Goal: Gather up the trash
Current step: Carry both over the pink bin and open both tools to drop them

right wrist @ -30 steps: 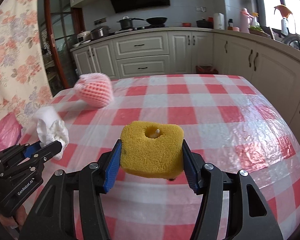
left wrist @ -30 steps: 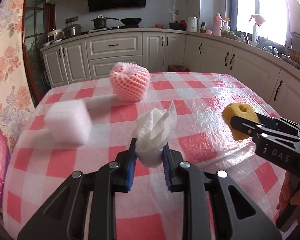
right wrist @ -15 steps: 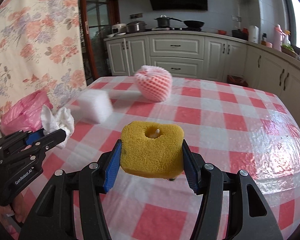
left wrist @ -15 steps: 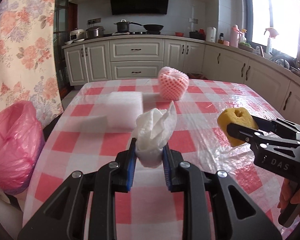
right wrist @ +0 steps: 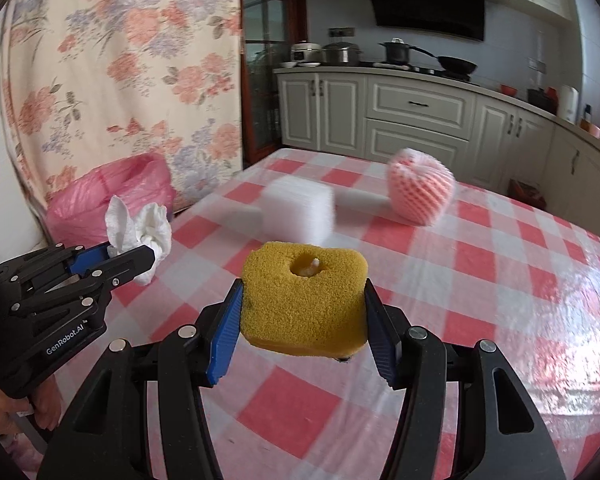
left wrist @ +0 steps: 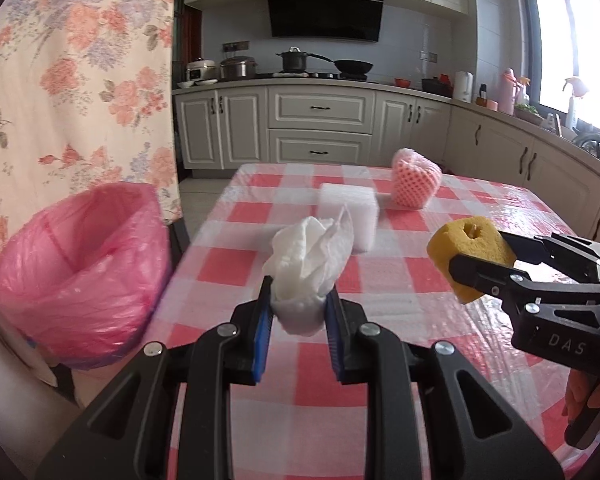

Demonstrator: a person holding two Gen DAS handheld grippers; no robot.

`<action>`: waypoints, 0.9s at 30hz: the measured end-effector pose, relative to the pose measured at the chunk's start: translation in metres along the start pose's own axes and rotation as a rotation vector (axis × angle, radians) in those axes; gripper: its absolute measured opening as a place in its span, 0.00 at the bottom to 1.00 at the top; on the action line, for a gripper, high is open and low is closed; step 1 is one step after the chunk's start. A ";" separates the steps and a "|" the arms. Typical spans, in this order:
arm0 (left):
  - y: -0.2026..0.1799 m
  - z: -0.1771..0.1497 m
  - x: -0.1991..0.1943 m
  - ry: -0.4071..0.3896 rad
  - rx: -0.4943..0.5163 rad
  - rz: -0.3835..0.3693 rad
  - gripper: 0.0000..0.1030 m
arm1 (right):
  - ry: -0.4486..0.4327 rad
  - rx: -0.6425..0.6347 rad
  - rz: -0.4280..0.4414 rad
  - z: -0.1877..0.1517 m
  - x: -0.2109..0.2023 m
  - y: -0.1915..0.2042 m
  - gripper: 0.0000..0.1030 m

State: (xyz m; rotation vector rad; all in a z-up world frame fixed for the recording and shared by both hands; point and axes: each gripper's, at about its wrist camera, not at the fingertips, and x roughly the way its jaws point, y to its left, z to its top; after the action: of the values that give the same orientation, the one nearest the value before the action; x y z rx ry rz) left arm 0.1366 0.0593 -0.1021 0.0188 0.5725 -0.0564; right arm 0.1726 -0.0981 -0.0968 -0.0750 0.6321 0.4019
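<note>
My left gripper [left wrist: 298, 312] is shut on a crumpled white tissue [left wrist: 310, 258], held above the table's left edge; it also shows in the right wrist view [right wrist: 140, 226]. My right gripper [right wrist: 302, 320] is shut on a yellow sponge [right wrist: 304, 300] with a hole in its top, also seen in the left wrist view [left wrist: 470, 254]. A bin lined with a pink bag [left wrist: 80, 268] stands open beside the table on the left. A white foam block [left wrist: 348, 210] and a pink foam fruit net [left wrist: 416, 182] lie on the table.
The table has a red and white checked cloth [right wrist: 480, 280] under clear plastic. A floral curtain [left wrist: 60, 80] hangs behind the bin. Kitchen cabinets [left wrist: 320, 128] and a stove with pots run along the back and right walls.
Both grippers have swung left with their loads. The pink-lined bin has come fully into the left wrist view, and the foam block and net have shifted right in both views.
</note>
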 end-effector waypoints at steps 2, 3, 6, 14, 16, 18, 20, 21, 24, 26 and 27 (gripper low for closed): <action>0.016 0.001 -0.007 -0.013 -0.018 0.028 0.23 | -0.004 -0.030 0.031 0.008 0.005 0.014 0.53; 0.022 0.002 -0.008 -0.017 -0.028 0.036 0.23 | -0.007 -0.041 0.046 0.012 0.007 0.020 0.53; 0.048 0.006 -0.020 -0.036 -0.060 0.080 0.23 | -0.016 -0.062 0.096 0.026 0.016 0.039 0.53; 0.132 0.025 -0.039 -0.068 -0.136 0.226 0.23 | -0.041 -0.153 0.224 0.064 0.041 0.097 0.53; 0.151 0.027 -0.040 -0.068 -0.160 0.247 0.23 | -0.050 -0.174 0.253 0.074 0.049 0.112 0.53; 0.170 0.031 -0.038 -0.062 -0.170 0.266 0.23 | -0.061 -0.194 0.284 0.084 0.056 0.126 0.53; 0.187 0.034 -0.035 -0.058 -0.180 0.282 0.24 | -0.070 -0.204 0.325 0.092 0.064 0.137 0.54; 0.195 0.036 -0.031 -0.047 -0.187 0.290 0.24 | -0.069 -0.208 0.340 0.096 0.069 0.141 0.54; 0.217 0.039 -0.025 -0.042 -0.223 0.304 0.24 | -0.060 -0.222 0.361 0.108 0.085 0.158 0.54; 0.226 0.043 -0.020 -0.046 -0.233 0.313 0.24 | -0.059 -0.229 0.371 0.115 0.094 0.169 0.54; 0.230 0.045 -0.018 -0.051 -0.233 0.322 0.24 | -0.059 -0.238 0.375 0.118 0.098 0.174 0.54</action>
State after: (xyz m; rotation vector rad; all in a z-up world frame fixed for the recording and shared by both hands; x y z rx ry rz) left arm 0.1597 0.2886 -0.0542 -0.1165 0.5166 0.3220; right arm 0.2432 0.1184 -0.0497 -0.1718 0.5376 0.8385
